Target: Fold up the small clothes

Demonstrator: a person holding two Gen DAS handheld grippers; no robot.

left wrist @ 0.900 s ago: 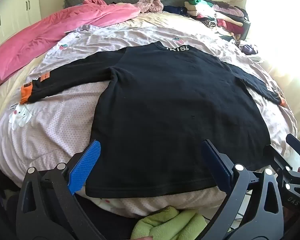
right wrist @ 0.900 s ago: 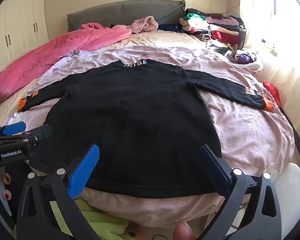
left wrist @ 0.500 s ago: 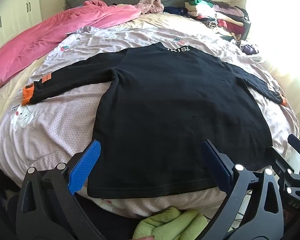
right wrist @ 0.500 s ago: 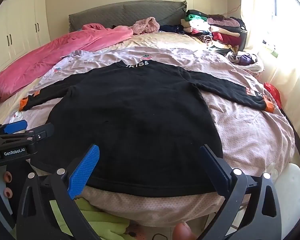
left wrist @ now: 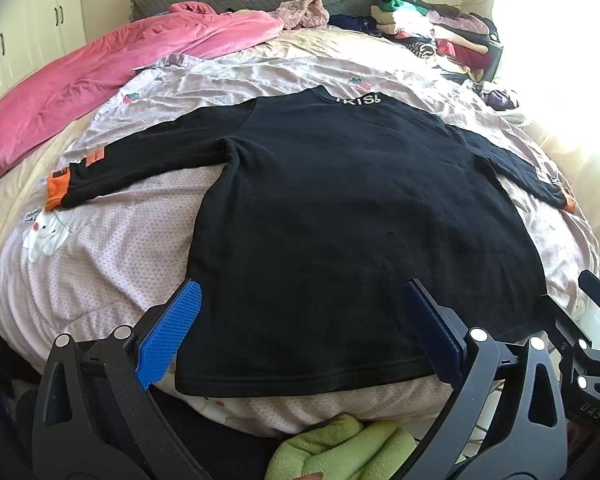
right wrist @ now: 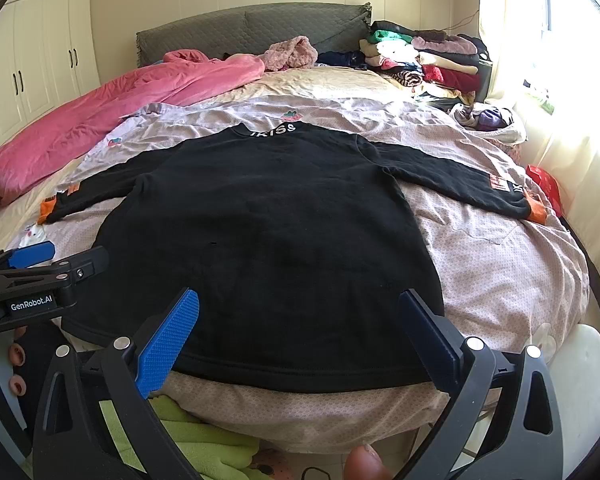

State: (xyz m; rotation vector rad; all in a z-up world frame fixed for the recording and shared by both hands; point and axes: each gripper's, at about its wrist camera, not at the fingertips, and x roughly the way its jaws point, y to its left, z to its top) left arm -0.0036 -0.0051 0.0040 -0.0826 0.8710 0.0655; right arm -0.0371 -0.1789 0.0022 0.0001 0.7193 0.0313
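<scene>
Left-wrist view: your left tongs (left wrist: pixel 298 322) and right tongs (right wrist: pixel 298 330) hang spread and empty at the near hem of the shirt (left wrist: pixel 340 216), laid flat ahead, sleeves out, for folding.

Shirt: a black long-sleeved shirt (right wrist: pixel 268 240) is lying flat on the bed (right wrist: pixel 500 272), sleeves spreading out to both sides, orange cuffs showing.
Right gripper: the right gripper (right wrist: pixel 298 334) is hovering over the shirt's near hem, jaws standing wide apart, gripping nothing.
Left gripper: the left gripper (right wrist: pixel 56 254) is showing at the left edge, over the shirt's near left corner.
Far side: a pink blanket (right wrist: pixel 120 108) is lying along the bed's left side.
</scene>
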